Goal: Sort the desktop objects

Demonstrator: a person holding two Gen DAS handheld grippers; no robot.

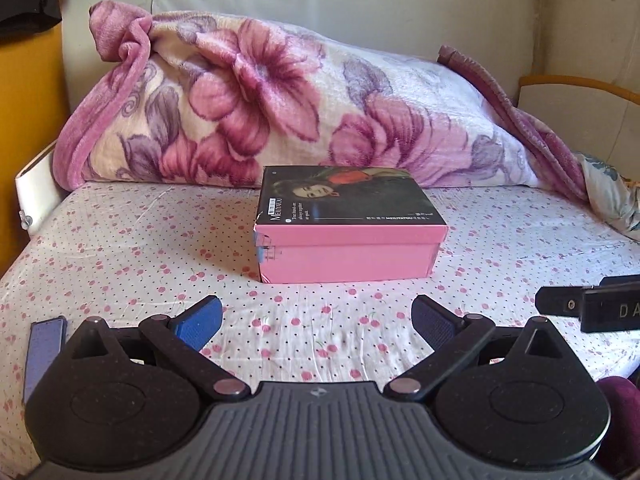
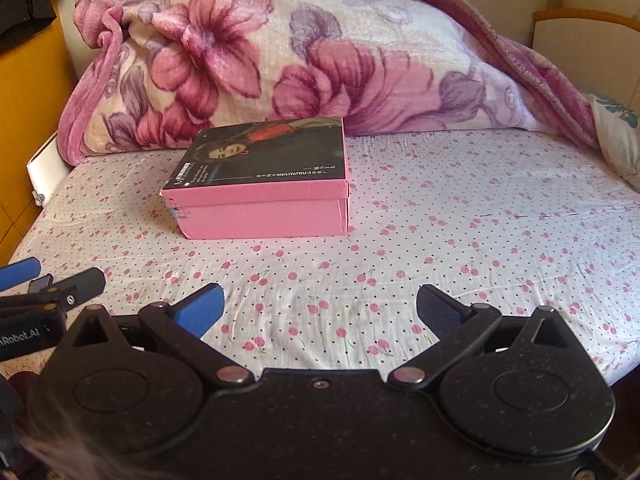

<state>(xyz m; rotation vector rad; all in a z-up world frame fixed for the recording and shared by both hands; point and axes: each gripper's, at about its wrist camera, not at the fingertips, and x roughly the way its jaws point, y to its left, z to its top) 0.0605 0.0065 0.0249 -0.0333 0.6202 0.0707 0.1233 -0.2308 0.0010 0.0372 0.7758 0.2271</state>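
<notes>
A pink shoe box [image 1: 348,236] with a dark printed lid stands closed on the cherry-print bed sheet [image 1: 120,252], straight ahead of my left gripper [image 1: 316,322]. That gripper is open and empty, a short way in front of the box. In the right wrist view the box [image 2: 264,196] sits ahead and to the left of my right gripper [image 2: 320,312], which is also open and empty. A flat blue-purple object [image 1: 42,350] lies on the sheet at the left, beside my left gripper.
A rolled floral blanket [image 1: 280,100] lies across the bed behind the box. The right gripper's finger [image 1: 560,300] shows at the right edge of the left wrist view. A white bed rail [image 1: 34,188] and orange wall are at the left.
</notes>
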